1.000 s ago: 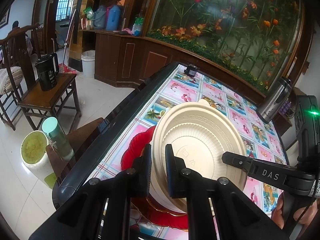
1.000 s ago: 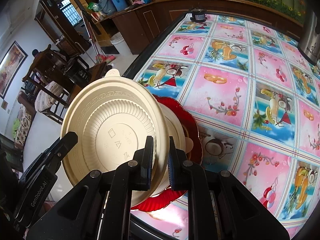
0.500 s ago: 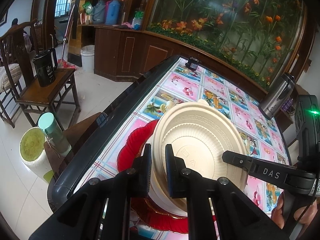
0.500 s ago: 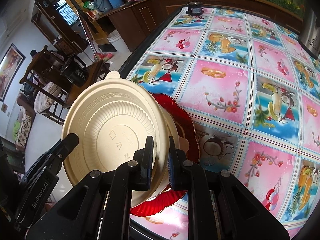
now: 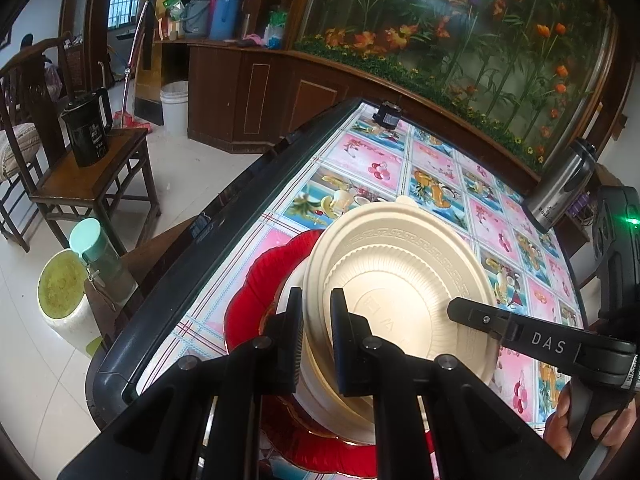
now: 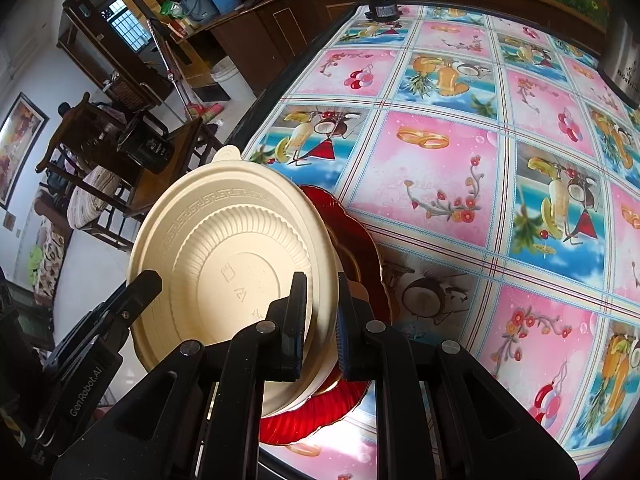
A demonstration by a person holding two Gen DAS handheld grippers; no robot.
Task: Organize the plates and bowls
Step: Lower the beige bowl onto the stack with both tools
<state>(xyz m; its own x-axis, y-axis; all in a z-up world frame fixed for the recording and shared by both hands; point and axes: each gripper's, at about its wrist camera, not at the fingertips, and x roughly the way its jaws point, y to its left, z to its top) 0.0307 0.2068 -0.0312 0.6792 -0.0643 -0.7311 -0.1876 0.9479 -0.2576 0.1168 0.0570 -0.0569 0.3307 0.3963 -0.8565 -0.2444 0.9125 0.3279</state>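
Observation:
A cream bowl is held tilted, its ribbed round face turned to both cameras. My left gripper is shut on its near left rim. My right gripper is shut on the opposite rim. Each view shows the other gripper's finger lying over the bowl, the right gripper and the left gripper. Just below, another cream bowl rests on a red scalloped plate near the table's left edge. I cannot tell whether the held bowl touches the lower one.
The table's dark rim runs close to the left of the red plate. A steel flask and a small black object stand at the far end. Off the table are a wooden stool with a black kettle and a green-capped bottle.
The cream bowl has sunk a little toward the stack on the red plate, carried by both grippers. Both grips look the same as before.

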